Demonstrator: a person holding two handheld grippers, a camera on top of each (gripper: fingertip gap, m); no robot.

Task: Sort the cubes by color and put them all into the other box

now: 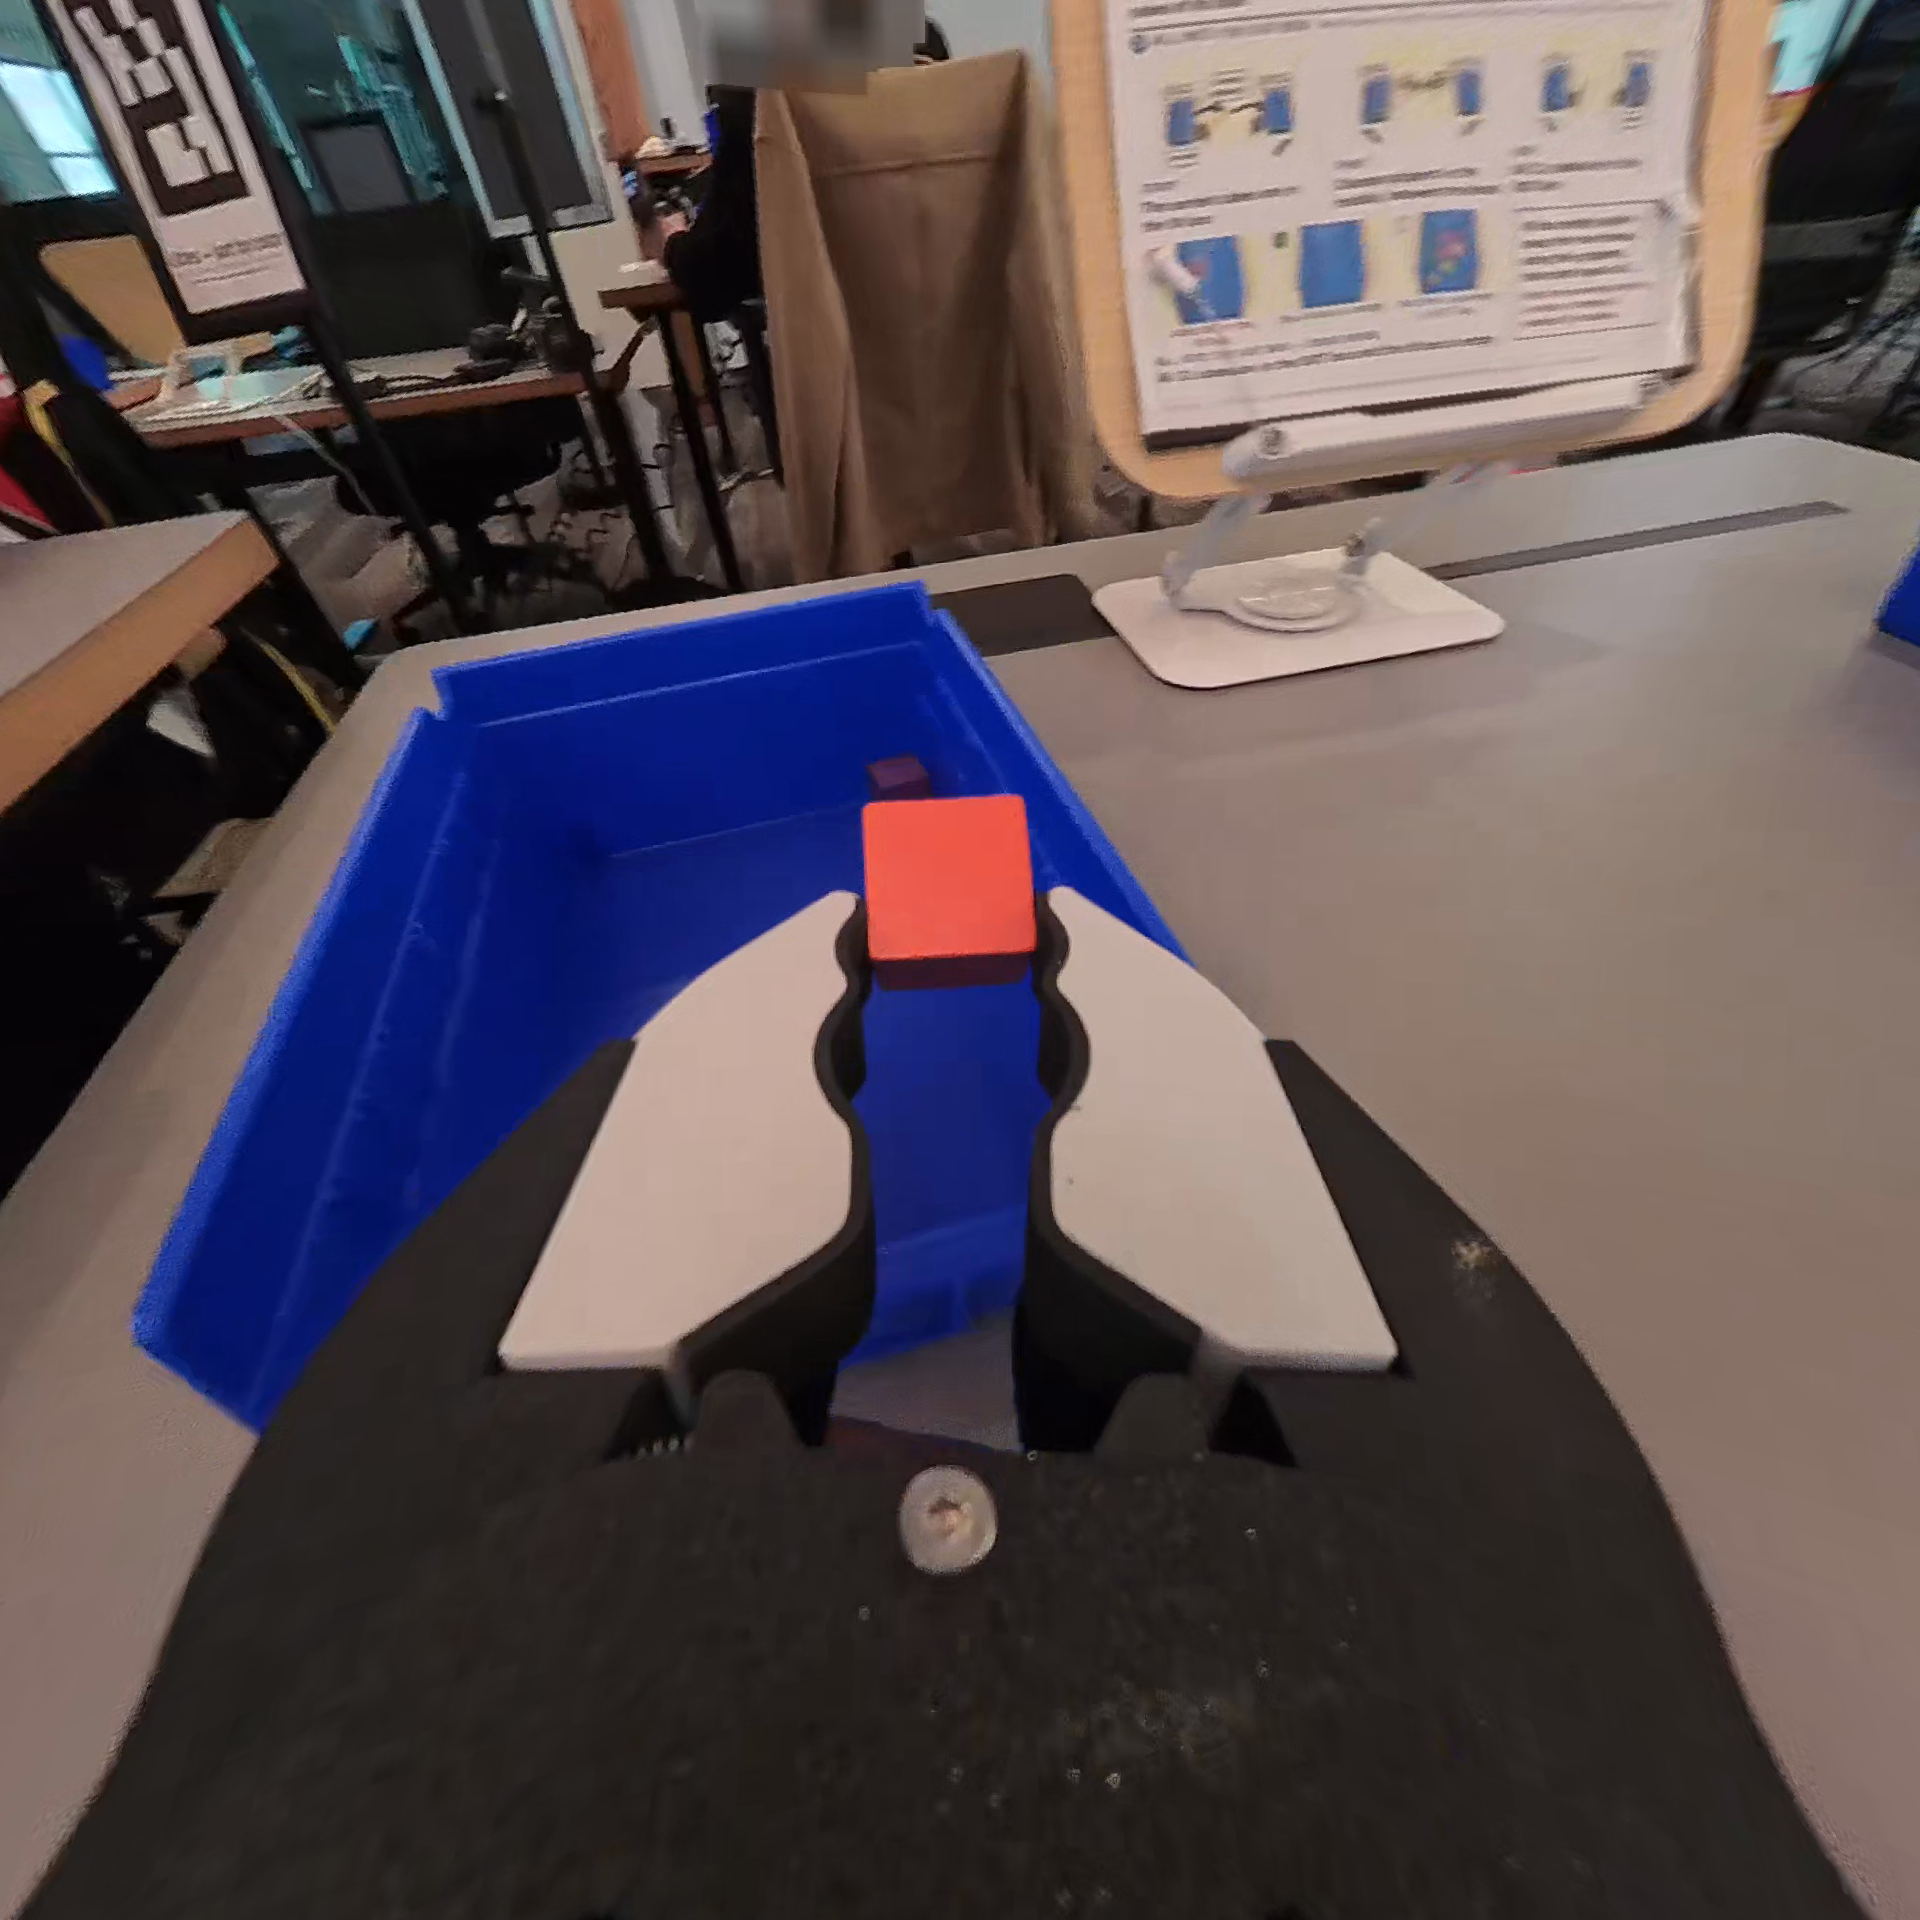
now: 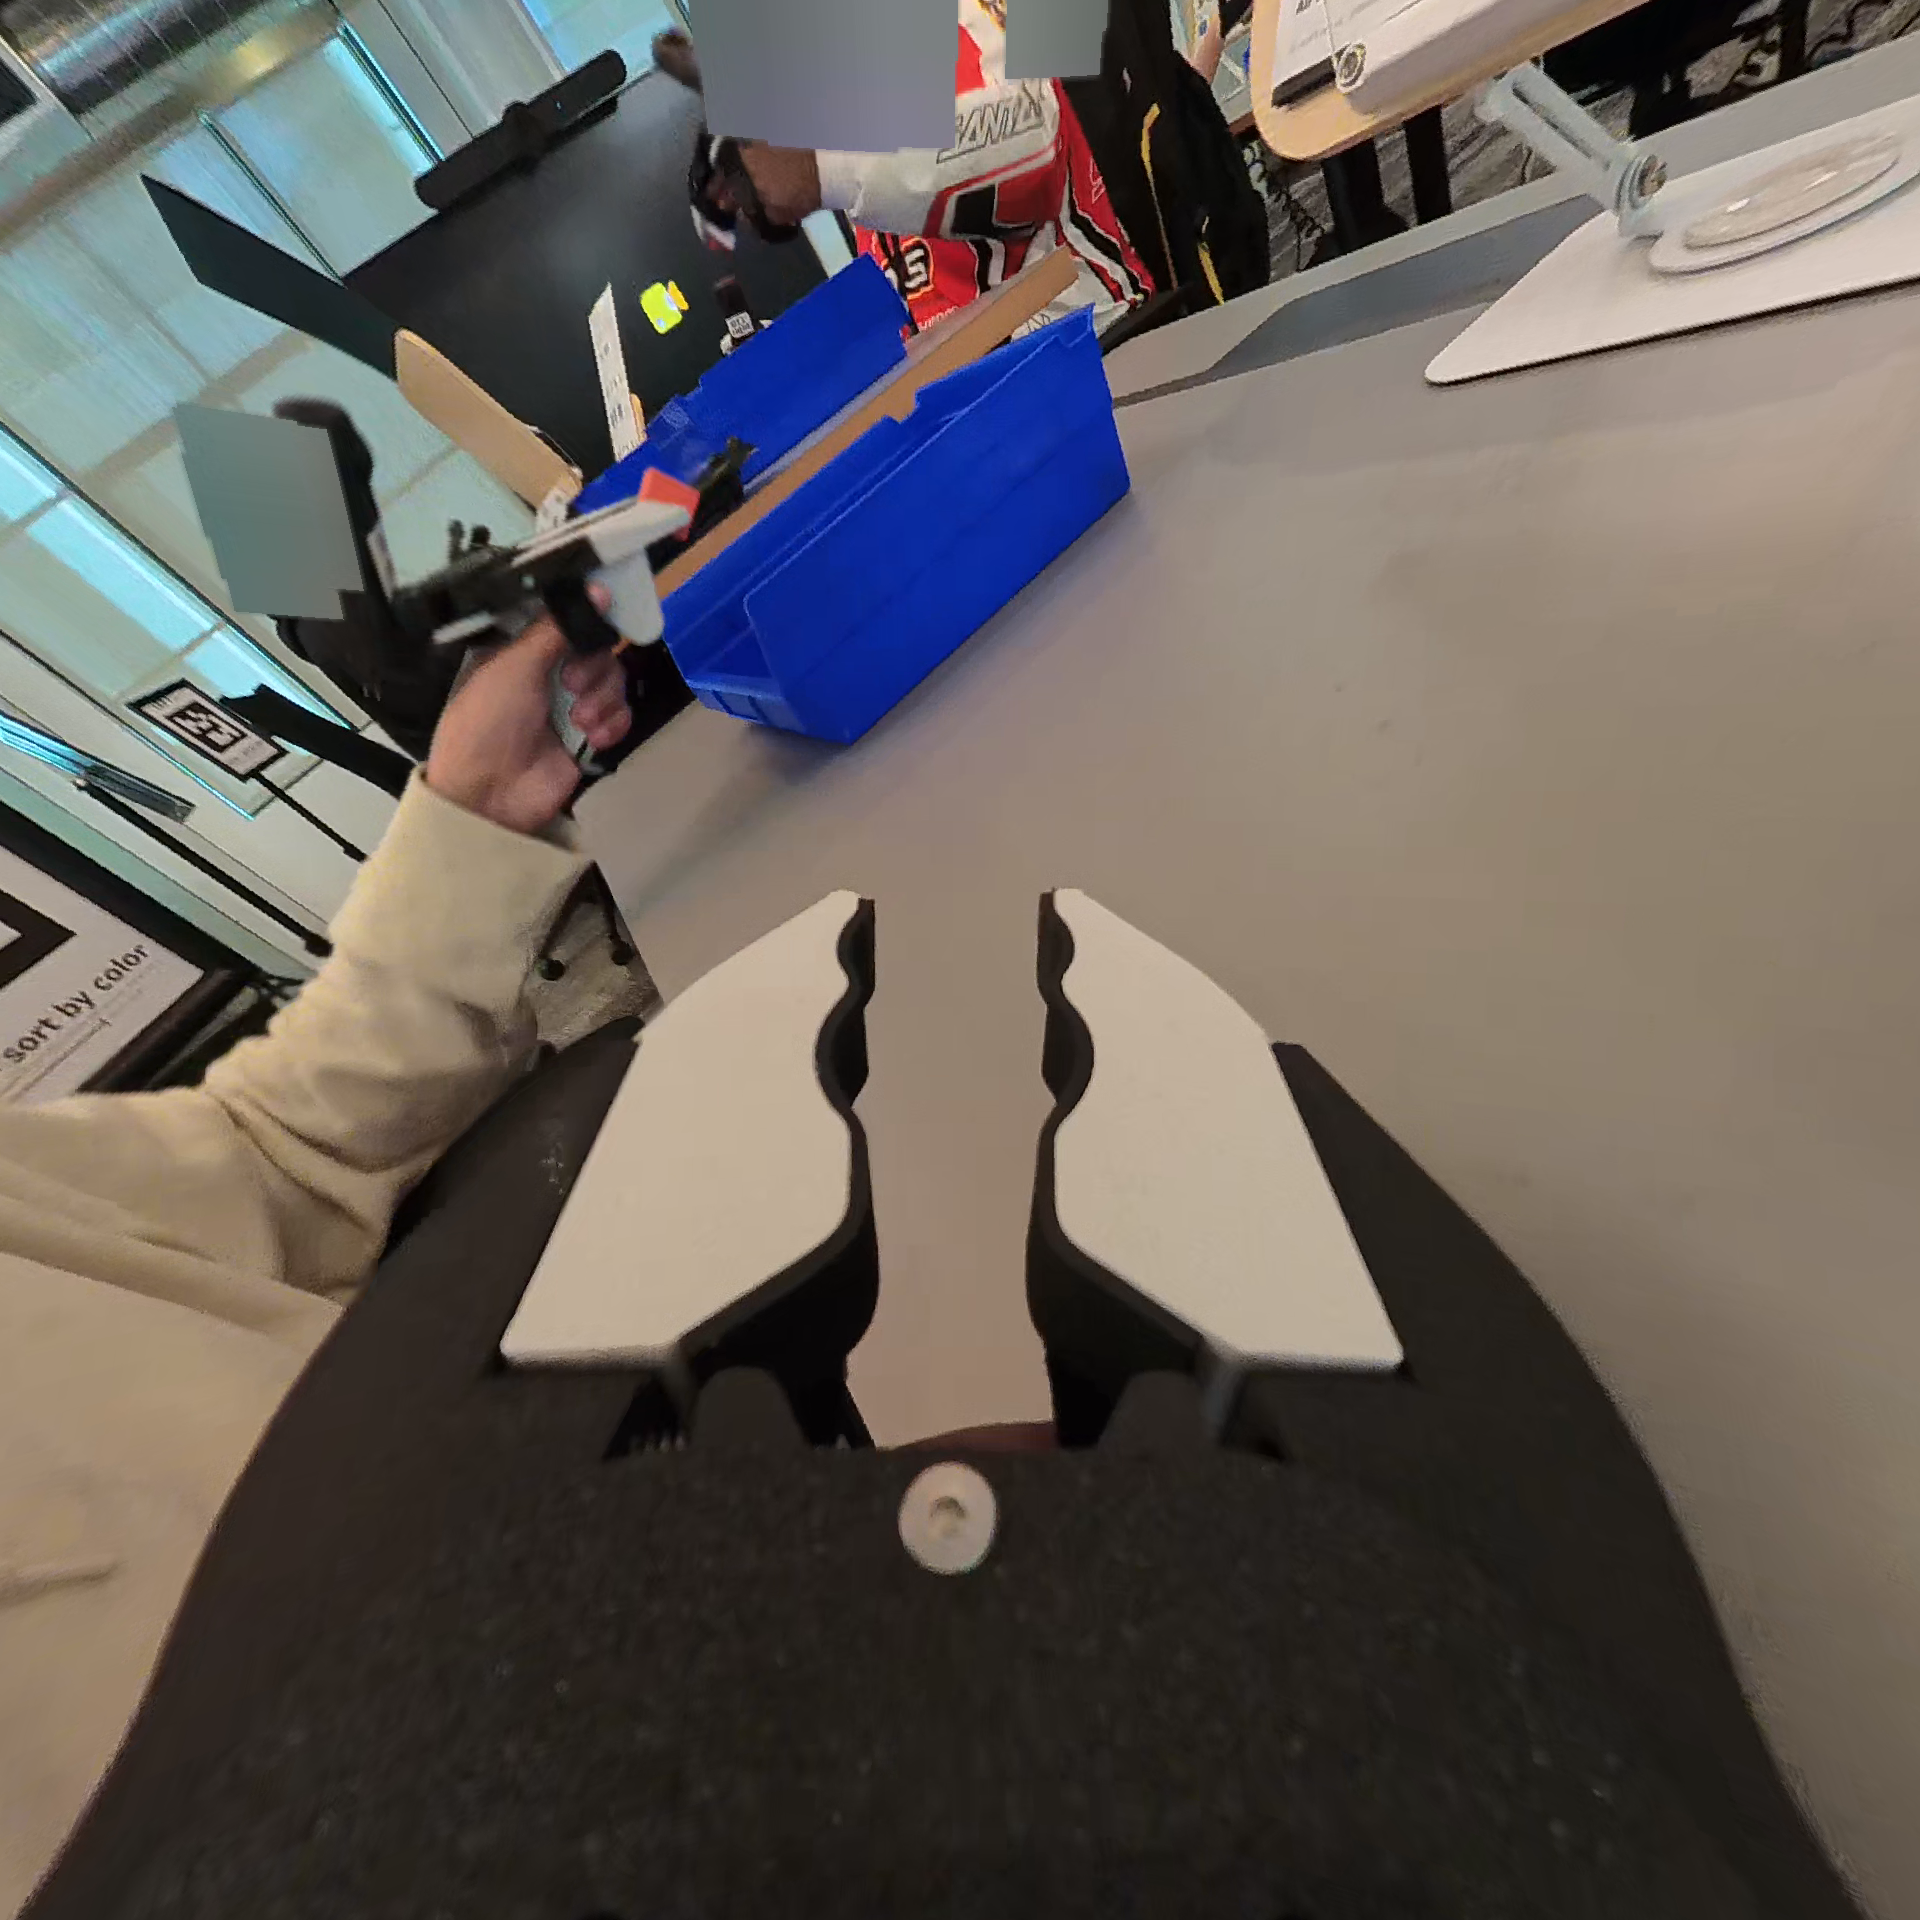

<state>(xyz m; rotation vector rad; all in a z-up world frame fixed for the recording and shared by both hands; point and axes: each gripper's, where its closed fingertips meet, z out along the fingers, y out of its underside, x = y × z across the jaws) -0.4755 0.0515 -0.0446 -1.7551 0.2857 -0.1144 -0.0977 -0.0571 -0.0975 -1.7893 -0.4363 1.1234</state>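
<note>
The orange cube [image 1: 948, 878] sat pinched between the two tips of the left claw [image 1: 948, 925]. The claw was clamped on both sides of the cube and held it up in the air over the blue box [image 1: 343, 1039]. The cube's top was bright orange and its near side looked dark.

Down inside the box, past the held cube, a small purple cube [image 1: 896, 774] lay on the floor near the far right corner. The rest of the box floor that showed was bare blue. The box stood on the grey worktop [image 1: 1507, 987], close to its left edge.

Farther back on the worktop stood a white stand [image 1: 1299, 623]. It held up a wooden board with a paper sheet [image 1: 1392, 197] full of small pictures.

The right claw [image 2: 956, 920] had its two fingers apart, with nothing between them. It hung over a bare part of the worktop, well apart from the box. In the right wrist view, the left claw showed far off with the orange cube at its tip, next to the near end of the blue box. A hand [image 2: 530, 727] in a cream sleeve [image 2: 343, 1049] held its grip.
</note>
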